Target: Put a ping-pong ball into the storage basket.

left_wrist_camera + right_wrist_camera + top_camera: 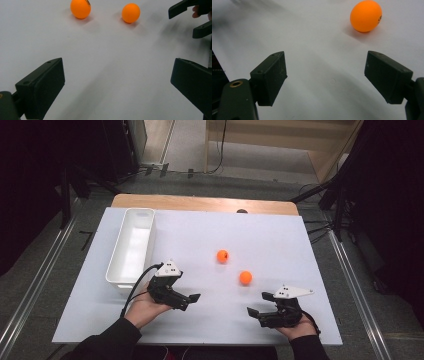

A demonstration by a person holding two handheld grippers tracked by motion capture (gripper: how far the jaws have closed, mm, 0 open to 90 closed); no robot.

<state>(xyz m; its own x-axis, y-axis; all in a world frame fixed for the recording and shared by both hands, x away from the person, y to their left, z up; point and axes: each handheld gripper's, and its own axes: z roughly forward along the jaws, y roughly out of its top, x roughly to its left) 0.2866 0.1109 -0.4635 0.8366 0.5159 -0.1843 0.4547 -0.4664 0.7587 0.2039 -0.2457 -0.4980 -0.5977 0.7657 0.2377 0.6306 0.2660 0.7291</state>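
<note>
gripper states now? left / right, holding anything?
Left gripper: open, holding nothing.
Right gripper: open, holding nothing.

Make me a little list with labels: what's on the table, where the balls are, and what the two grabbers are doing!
table: white board
balls: far orange ball, near orange ball, both loose on the board, apart
bin: white bin, at the left, nothing visible inside
left gripper: open, holding nothing, aimed toward the balls
right gripper: open, holding nothing, near orange ball ahead of it
</note>
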